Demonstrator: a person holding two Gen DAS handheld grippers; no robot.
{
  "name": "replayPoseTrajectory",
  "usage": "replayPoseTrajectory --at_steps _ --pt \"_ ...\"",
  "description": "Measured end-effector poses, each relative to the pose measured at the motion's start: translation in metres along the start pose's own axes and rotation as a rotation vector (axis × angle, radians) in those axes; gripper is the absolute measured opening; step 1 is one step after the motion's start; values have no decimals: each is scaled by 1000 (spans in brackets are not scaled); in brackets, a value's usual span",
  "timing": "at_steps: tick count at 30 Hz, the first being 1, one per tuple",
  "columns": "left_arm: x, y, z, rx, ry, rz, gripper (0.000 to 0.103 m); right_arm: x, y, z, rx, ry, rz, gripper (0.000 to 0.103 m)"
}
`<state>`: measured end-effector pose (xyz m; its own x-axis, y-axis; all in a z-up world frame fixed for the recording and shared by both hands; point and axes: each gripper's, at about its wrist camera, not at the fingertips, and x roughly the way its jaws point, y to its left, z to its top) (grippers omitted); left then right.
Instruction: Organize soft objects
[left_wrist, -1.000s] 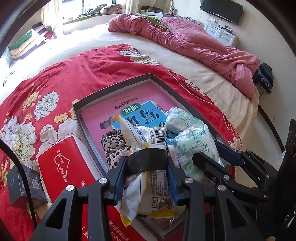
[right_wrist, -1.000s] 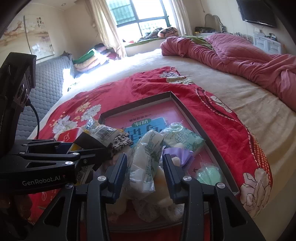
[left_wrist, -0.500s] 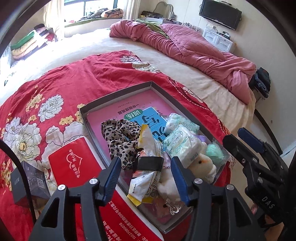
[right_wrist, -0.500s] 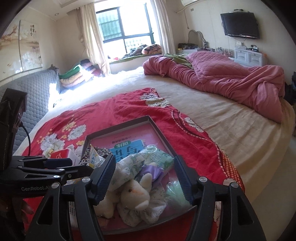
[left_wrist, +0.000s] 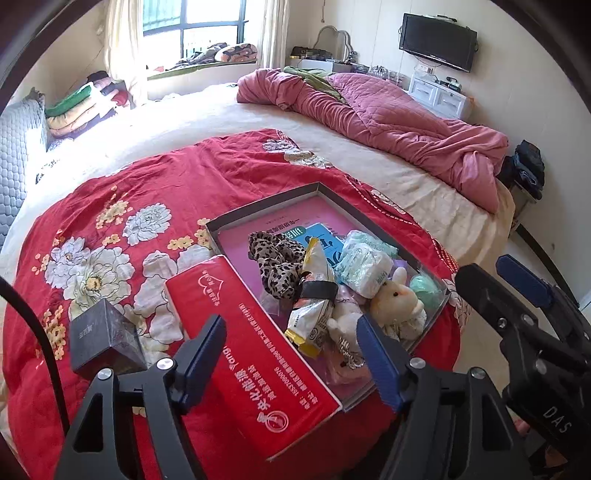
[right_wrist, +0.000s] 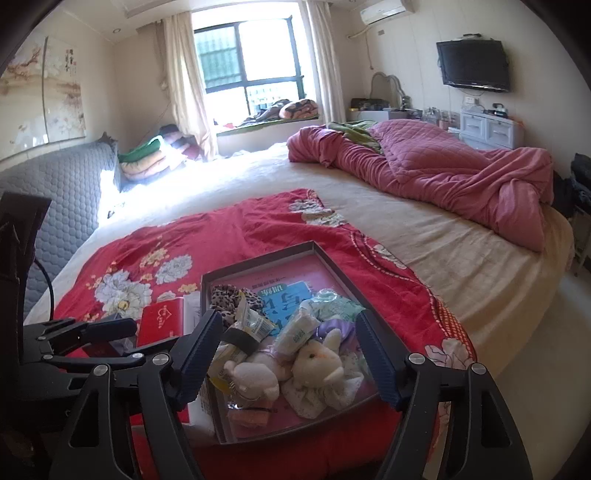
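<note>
A shallow grey tray (left_wrist: 258, 211) (right_wrist: 258, 260) with a pink bottom lies on the red flowered blanket (left_wrist: 155, 184). It holds a leopard-print cloth (left_wrist: 275, 262), a snack packet (left_wrist: 314, 291) with a black band, white tissue packs (left_wrist: 364, 266) (right_wrist: 297, 330), plush rabbits (left_wrist: 397, 299) (right_wrist: 317, 363) and a green ball (left_wrist: 424, 288). My left gripper (left_wrist: 289, 321) hovers above the tray's near end. Its jaws are opening and its pads touch nothing. My right gripper (right_wrist: 289, 314) hangs above the plush toys, its jaws also opening around nothing.
A long red tissue box (left_wrist: 251, 347) (right_wrist: 162, 319) lies against the tray's left side. A small black box (left_wrist: 105, 339) stands further left. A bunched pink quilt (left_wrist: 388, 118) (right_wrist: 443, 166) covers the bed's far right. Folded blankets are stacked by the window.
The left gripper let go of the snack packet and the right one let go of a tissue pack. Both jaws widened and both grippers drew back and up from the tray.
</note>
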<state>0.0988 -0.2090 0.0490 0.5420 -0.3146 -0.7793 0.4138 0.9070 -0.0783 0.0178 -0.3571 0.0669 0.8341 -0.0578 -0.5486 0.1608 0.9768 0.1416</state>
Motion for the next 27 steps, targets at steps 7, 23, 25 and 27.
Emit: replayPoseTrajectory --at_steps 7,23,25,27 --pt "-35 13 -18 -28 -51 20 78 -39 15 -5 29 -21 -74 79" --pt "-64 41 -52 -83 -57 81 79 -59 56 -39 -62 65 -121 79" --pt "-66 42 -54 -81 -57 82 79 -60 57 -41 -65 77 -120 79" --pt "-67 41 -56 -79 -59 80 79 -60 57 -44 -58 91 -114 79"
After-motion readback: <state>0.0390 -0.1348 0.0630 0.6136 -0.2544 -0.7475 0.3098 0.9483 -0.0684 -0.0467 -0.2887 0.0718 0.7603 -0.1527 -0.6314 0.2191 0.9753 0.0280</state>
